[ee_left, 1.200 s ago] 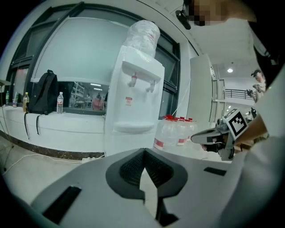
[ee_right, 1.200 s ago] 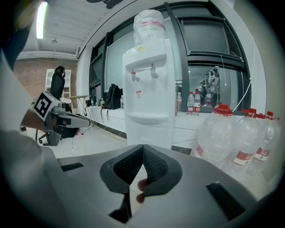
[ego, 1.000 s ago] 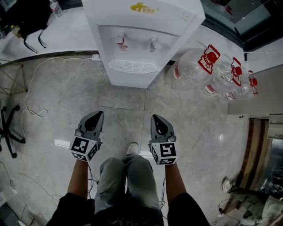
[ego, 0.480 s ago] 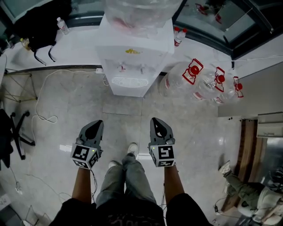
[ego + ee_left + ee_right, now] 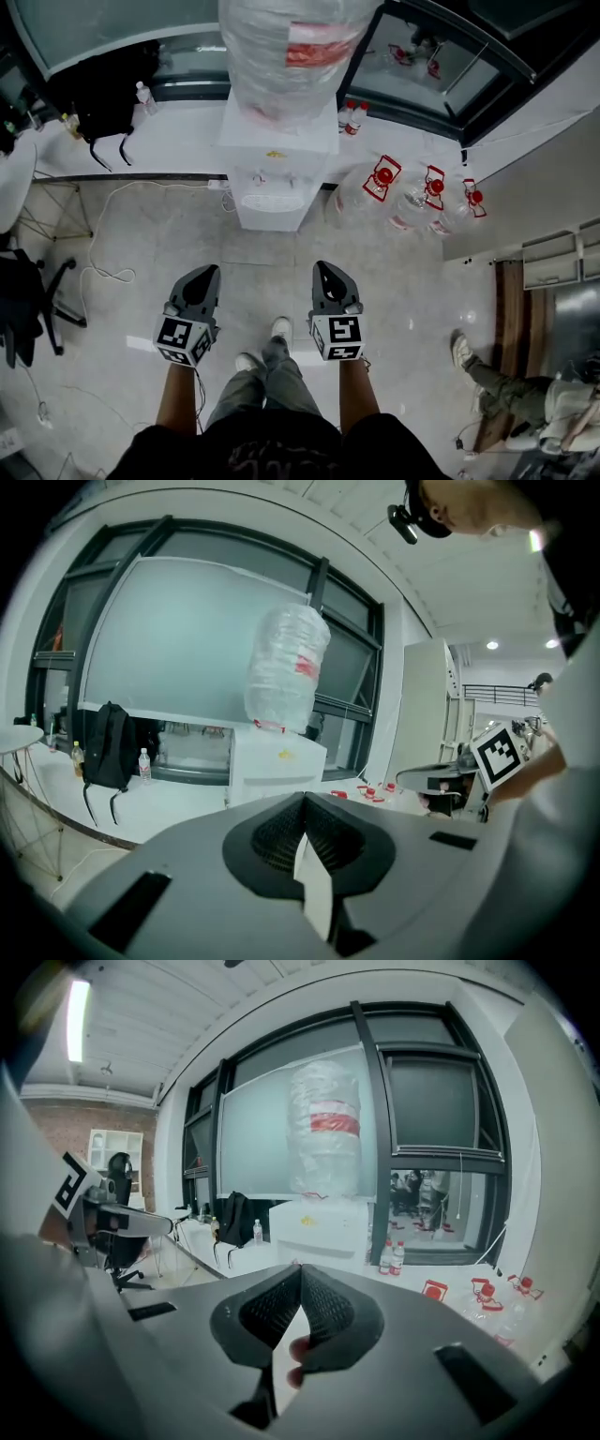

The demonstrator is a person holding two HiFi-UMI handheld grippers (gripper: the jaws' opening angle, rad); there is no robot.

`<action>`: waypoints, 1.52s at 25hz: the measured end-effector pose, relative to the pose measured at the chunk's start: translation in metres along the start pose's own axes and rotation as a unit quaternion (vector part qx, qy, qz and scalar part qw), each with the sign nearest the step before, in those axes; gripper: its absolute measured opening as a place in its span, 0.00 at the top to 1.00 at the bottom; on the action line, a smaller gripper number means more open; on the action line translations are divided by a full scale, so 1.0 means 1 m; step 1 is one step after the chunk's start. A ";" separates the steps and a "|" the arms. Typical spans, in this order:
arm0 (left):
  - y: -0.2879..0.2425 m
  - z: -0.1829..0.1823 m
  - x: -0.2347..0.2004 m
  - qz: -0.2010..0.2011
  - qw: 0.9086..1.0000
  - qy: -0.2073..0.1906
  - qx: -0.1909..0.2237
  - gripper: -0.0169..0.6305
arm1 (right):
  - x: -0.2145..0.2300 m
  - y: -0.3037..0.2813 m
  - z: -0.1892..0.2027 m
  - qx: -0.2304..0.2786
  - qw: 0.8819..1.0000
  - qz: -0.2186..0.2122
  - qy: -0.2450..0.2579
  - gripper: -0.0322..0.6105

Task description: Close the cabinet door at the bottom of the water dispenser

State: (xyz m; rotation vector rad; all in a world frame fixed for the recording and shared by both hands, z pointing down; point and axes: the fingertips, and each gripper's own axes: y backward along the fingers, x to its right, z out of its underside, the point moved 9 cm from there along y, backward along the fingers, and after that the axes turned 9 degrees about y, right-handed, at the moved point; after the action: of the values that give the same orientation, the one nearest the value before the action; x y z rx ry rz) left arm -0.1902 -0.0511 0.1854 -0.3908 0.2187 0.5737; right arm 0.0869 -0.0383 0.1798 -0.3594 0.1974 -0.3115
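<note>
Left tool (image 5: 210,271) and right tool (image 5: 322,267) pressed together, empty; water dispenser's (image 5: 272,208) yellow logo (image 5: 275,154) unreadable.

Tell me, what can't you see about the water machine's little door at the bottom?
- The cabinet door: the head view looks steeply down on the water dispenser, so its lower front is too squashed to tell open or closed.
- Left gripper view: the left gripper covers the dispenser's bottom.
- Right gripper view: the right gripper covers it too.
- Small bottles on the ledge: print too small, head view.
</note>
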 end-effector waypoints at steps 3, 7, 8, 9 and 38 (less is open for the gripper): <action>0.026 -0.021 0.014 0.000 1.000 -0.008 0.012 0.95 | -0.010 0.026 -0.027 0.012 1.000 0.008 -0.011 0.93; 0.058 -0.044 0.028 -0.002 1.000 -0.008 0.026 0.95 | -0.019 0.054 -0.044 0.018 1.000 0.025 -0.003 0.93; 0.065 -0.048 0.029 -0.002 0.999 -0.008 0.031 0.95 | -0.021 0.060 -0.047 0.020 0.999 0.027 -0.005 0.93; 0.071 -0.052 0.031 -0.003 0.999 -0.010 0.035 0.95 | -0.023 0.066 -0.051 0.022 0.999 0.027 -0.008 0.93; 0.162 -0.112 0.061 -0.001 0.994 -0.044 0.099 0.95 | -0.058 0.151 -0.113 0.068 0.997 0.038 0.030 0.93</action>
State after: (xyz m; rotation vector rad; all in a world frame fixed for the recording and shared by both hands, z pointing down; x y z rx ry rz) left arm -0.2421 0.0561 0.0179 -0.1740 0.1886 0.5595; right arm 0.0450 0.0797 0.0271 -0.2079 0.2462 -0.2600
